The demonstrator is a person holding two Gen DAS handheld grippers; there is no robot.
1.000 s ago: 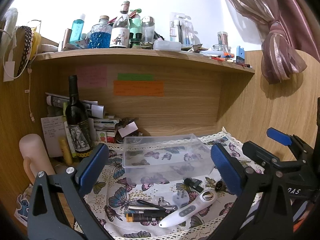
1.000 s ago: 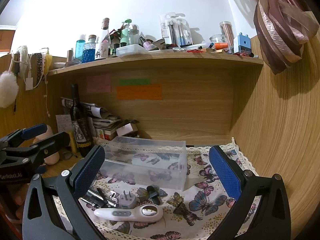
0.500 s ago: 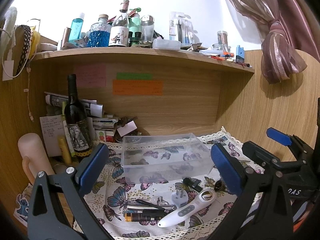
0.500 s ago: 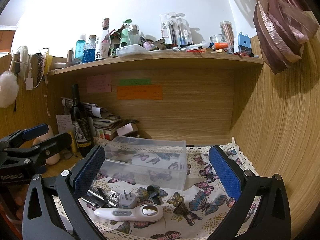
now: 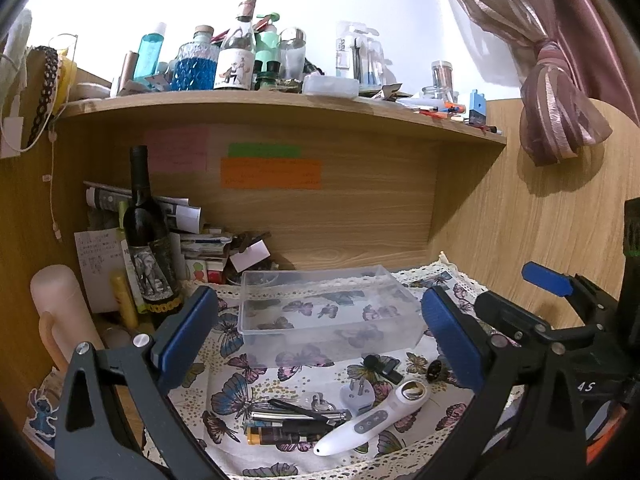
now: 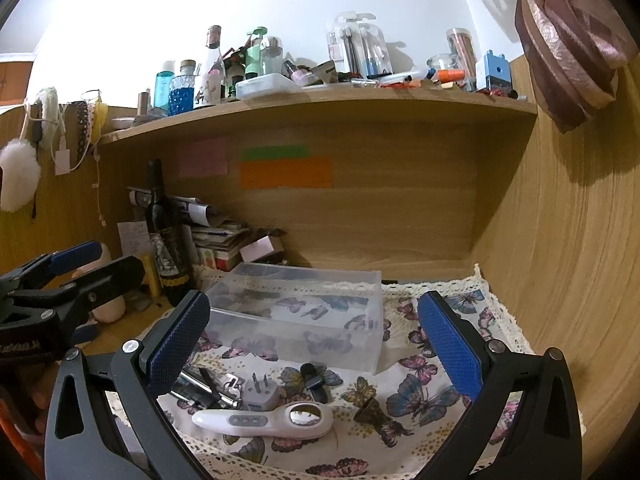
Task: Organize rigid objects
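Note:
A clear plastic box (image 5: 328,312) stands empty on the butterfly cloth (image 5: 224,360); it also shows in the right wrist view (image 6: 296,316). In front of it lie a white handheld device (image 5: 372,420) (image 6: 268,420), a white plug adapter (image 5: 357,394) (image 6: 260,394), a small black clip (image 5: 380,366) (image 6: 314,378), a small round black piece (image 5: 435,370) (image 6: 366,410) and dark pens and metal tools (image 5: 292,420) (image 6: 204,390). My left gripper (image 5: 320,340) is open and empty above them. My right gripper (image 6: 314,348) is open and empty too.
A dark wine bottle (image 5: 150,236) stands at the left with papers and small boxes (image 5: 208,248) behind it and a pink cylinder (image 5: 60,312) beside it. A crowded wooden shelf (image 5: 280,104) hangs overhead. A wooden wall (image 6: 560,280) closes the right side.
Both grippers have barely moved; the views shifted very slightly. Nothing was picked up or let go.

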